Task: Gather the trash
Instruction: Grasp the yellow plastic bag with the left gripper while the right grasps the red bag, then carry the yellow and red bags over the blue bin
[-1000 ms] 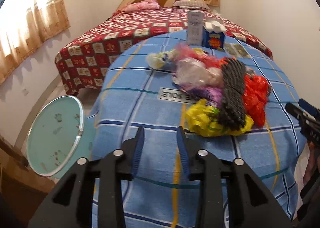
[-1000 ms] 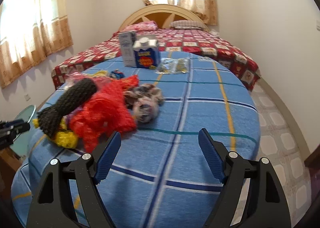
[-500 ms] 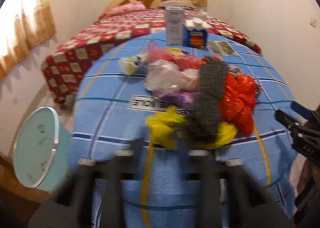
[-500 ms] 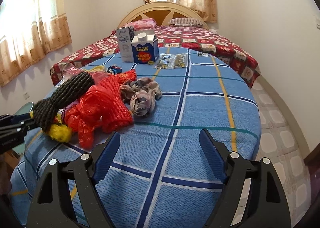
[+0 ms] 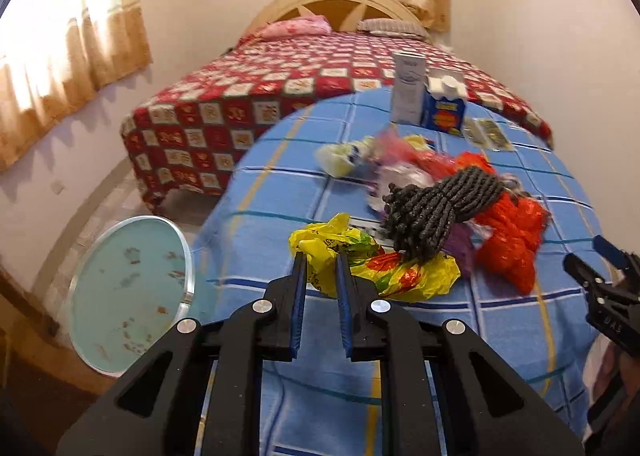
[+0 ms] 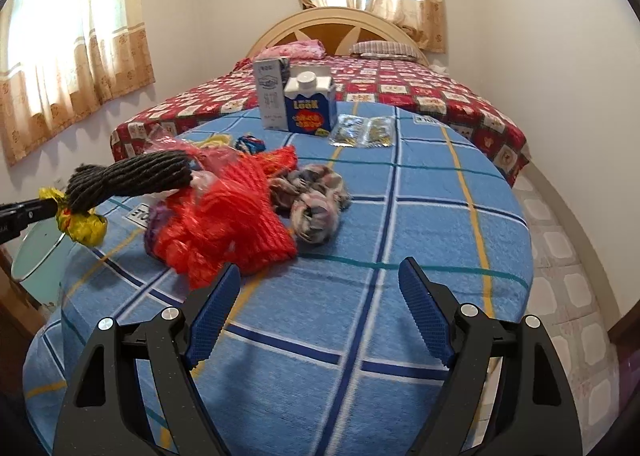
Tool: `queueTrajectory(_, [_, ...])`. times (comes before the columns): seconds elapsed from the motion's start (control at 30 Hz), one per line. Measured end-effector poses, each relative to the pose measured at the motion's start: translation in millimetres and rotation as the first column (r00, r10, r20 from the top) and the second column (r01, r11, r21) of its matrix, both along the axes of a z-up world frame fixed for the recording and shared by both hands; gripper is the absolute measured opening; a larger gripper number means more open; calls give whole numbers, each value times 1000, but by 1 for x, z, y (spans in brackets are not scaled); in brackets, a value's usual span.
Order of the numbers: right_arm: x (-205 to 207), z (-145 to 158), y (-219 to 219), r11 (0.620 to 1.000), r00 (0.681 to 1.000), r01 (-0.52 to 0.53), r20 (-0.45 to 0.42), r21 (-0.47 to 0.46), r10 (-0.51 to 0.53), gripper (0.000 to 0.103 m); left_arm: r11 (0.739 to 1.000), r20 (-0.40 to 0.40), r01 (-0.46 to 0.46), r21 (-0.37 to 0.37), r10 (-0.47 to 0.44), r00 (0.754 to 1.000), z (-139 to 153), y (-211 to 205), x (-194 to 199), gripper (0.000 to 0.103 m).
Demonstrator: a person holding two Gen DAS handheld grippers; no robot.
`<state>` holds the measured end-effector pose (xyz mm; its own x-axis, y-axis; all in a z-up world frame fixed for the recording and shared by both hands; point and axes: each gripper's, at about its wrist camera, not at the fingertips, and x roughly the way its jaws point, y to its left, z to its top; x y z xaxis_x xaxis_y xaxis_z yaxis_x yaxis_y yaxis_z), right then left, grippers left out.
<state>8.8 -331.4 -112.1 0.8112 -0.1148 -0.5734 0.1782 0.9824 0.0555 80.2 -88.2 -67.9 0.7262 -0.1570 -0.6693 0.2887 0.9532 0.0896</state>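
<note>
Trash lies heaped on the blue checked desk (image 6: 440, 223), and the left tool (image 5: 321, 256) has pinched the near edge of the yellow plastic bag (image 5: 404, 276), jaws nearly closed on it. Dark knitted bundle (image 5: 440, 203) rests over the bag, red netting (image 6: 232, 223) beside it. Right tool (image 6: 320, 276) hovers wide open, nothing between its jaws.

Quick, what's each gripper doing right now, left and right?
Left gripper: shut on the yellow plastic bag.
Right gripper: open, holding nothing, above the blue tablecloth.
</note>
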Motion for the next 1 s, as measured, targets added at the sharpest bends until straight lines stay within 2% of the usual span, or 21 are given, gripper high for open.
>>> queueTrajectory(0.03, [1, 1, 3, 1000, 1000, -7, 2, 0, 7, 80, 1000, 17, -7, 12, 6, 1000, 3, 0, -1, 15])
queueTrajectory(0.2, [14, 11, 23, 999, 999, -53, 11, -5, 53, 80, 1000, 18, -18, -24, 19, 1000, 16, 10, -3, 15])
queueTrajectory(0.4, [42, -1, 48, 993, 992, -113, -66, -26, 111, 79, 997, 11, -76, 8, 76, 997, 10, 40, 0, 15])
queueTrajectory(0.43, [46, -4, 51, 992, 989, -123, -82, -26, 121, 76, 996, 5, -84, 10, 84, 996, 8, 43, 1, 15])
queueTrajectory(0.5, [53, -11, 56, 986, 978, -166, -125, -1, 165, 29, 995, -15, -98, 11, 98, 995, 3, 53, 4, 15])
queueTrajectory(0.6, [49, -8, 60, 982, 976, -190, -111, 1, 189, 18, 995, -17, -103, 3, 103, 995, 3, 61, 4, 15])
queueTrajectory(0.8, [35, 21, 64, 983, 983, -181, -15, -30, 181, 15, 995, 34, -84, -50, 86, 996, 23, 59, -3, 15])
queueTrajectory(1.0, [39, 33, 65, 984, 984, -177, 17, -33, 178, 15, 992, 70, -110, -66, 114, 991, 38, 63, 3, 15])
